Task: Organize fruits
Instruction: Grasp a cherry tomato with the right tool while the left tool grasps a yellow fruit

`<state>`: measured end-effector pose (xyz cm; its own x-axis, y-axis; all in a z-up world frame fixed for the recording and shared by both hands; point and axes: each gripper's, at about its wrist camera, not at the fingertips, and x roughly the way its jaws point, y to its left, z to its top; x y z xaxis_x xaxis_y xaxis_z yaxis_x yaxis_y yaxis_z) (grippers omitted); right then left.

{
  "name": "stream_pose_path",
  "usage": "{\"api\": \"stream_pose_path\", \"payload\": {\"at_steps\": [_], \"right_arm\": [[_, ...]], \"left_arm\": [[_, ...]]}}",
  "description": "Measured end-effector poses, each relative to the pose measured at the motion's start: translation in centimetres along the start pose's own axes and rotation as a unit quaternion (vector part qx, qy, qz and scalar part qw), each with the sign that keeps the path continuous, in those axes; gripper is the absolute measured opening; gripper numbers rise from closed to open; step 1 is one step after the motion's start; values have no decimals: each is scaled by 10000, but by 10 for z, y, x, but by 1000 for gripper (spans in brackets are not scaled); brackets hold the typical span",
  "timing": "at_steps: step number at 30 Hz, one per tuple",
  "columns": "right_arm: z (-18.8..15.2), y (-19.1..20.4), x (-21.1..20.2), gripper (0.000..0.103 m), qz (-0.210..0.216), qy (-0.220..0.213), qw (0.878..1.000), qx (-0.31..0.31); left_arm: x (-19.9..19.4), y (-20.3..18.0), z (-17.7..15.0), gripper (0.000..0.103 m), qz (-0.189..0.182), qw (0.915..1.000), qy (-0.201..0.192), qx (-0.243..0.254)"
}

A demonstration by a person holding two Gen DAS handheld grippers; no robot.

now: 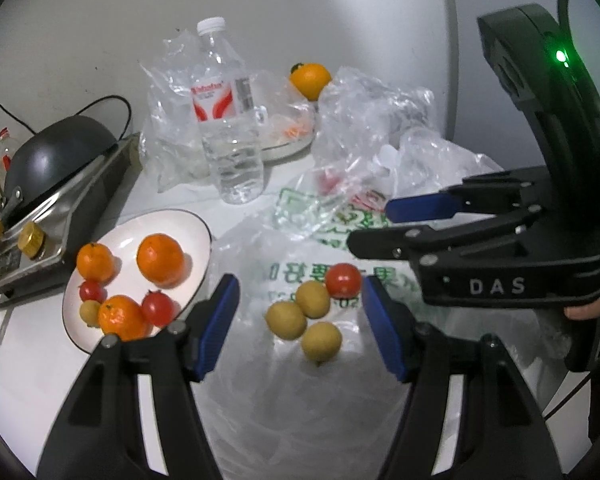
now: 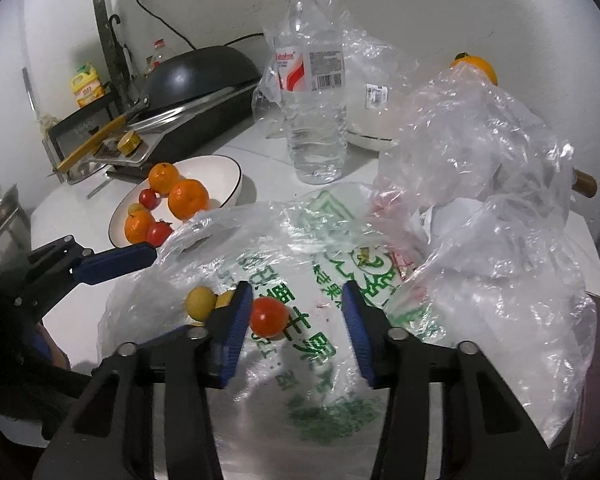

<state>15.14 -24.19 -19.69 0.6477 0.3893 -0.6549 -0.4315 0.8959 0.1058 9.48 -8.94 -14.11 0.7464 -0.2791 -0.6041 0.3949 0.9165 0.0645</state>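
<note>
**A:** Left wrist view first. What was already sorted?

**B:** The white plate held three oranges, the largest at, plus two small red fruits and one yellow-green one. Loose on the printed plastic bag lay three yellow-green fruits and a red tomato. The left hand-held gripper hung over them with its jaws spread wide, holding nothing. The right hand-held gripper reached in from the side, also empty.

**A:** And from the right wrist view?

**B:** Its own right hand-held gripper stood wide apart, the tomato sitting just beside the left pad, not gripped. A yellow-green fruit showed beyond that pad. The plate sat well apart on the table, near the water bottle. One more orange rested behind the crumpled clear bags.

**A:** Your estimate of progress?

**B:** Somewhat past halfway, I judged: six fruits plated; four left on the bag, and possibly the far orange.
</note>
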Motion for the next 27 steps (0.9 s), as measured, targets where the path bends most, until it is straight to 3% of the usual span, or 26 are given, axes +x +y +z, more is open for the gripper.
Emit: {"api": "stream_pose_path", "payload": {"at_steps": [5, 15, 17, 21, 23, 27], "right_arm": [[-4, 0, 9, 43, 109, 161, 9998, -3], [-9, 9, 28, 40, 297, 498, 9983, -102], [-10, 10, 32, 31, 343, 564, 9977, -118], [-10, 14, 34, 30, 394, 620, 9971, -179], [-10, 14, 35, 30, 411, 615, 9971, -183], [-10, 13, 33, 30, 393, 583, 9973, -196]], "left_arm": [[8, -1, -6, 63, -93, 9998, 163, -25], [16, -11, -12, 48, -165, 9990, 379, 189], [17, -12, -13, 46, -183, 9987, 424, 221], [19, -14, -14, 43, -222, 9983, 473, 271], [21, -14, -13, 32, -282, 9978, 523, 284], [20, -13, -13, 29, -315, 9978, 509, 277]]}}
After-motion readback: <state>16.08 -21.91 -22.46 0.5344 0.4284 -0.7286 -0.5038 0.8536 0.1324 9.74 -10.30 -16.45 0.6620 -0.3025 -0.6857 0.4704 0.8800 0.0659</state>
